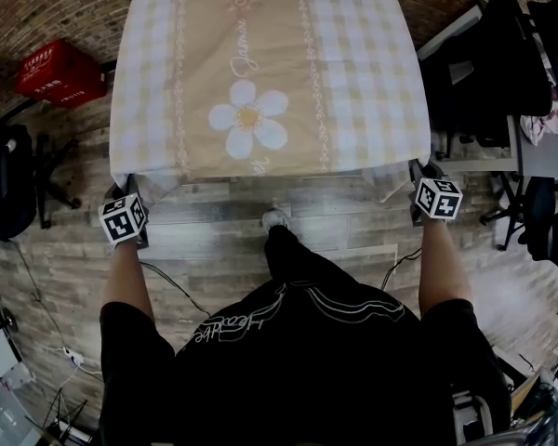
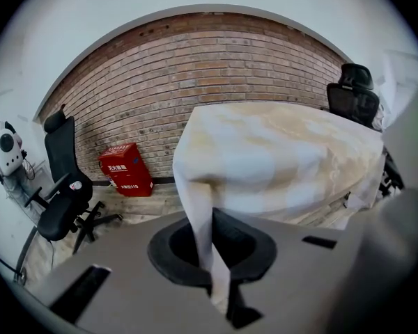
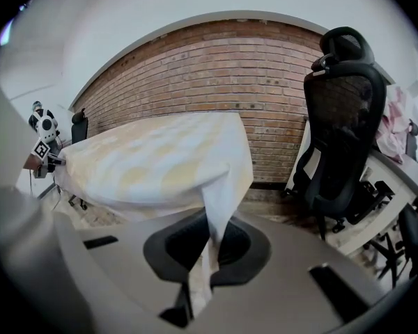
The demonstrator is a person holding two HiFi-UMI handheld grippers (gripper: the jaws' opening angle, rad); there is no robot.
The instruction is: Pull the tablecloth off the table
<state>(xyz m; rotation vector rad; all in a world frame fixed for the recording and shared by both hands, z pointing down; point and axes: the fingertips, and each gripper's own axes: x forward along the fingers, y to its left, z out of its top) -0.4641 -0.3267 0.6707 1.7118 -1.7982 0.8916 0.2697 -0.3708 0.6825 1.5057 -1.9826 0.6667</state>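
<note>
A beige and white checked tablecloth [image 1: 260,72] with a white daisy print covers the table in the head view. My left gripper [image 1: 128,193] is shut on the cloth's near left corner, and my right gripper [image 1: 426,177] is shut on its near right corner. In the left gripper view the tablecloth [image 2: 279,158] runs down as a pinched strip between the jaws of the left gripper [image 2: 219,291]. The right gripper view shows the tablecloth [image 3: 153,158] drawn down the same way into the right gripper [image 3: 198,287].
A red crate [image 1: 60,71] stands on the wooden floor at the left by the brick wall. Black office chairs [image 1: 488,63] and a desk crowd the right side. Another chair [image 1: 9,179] is at the far left. Cables trail on the floor near my feet.
</note>
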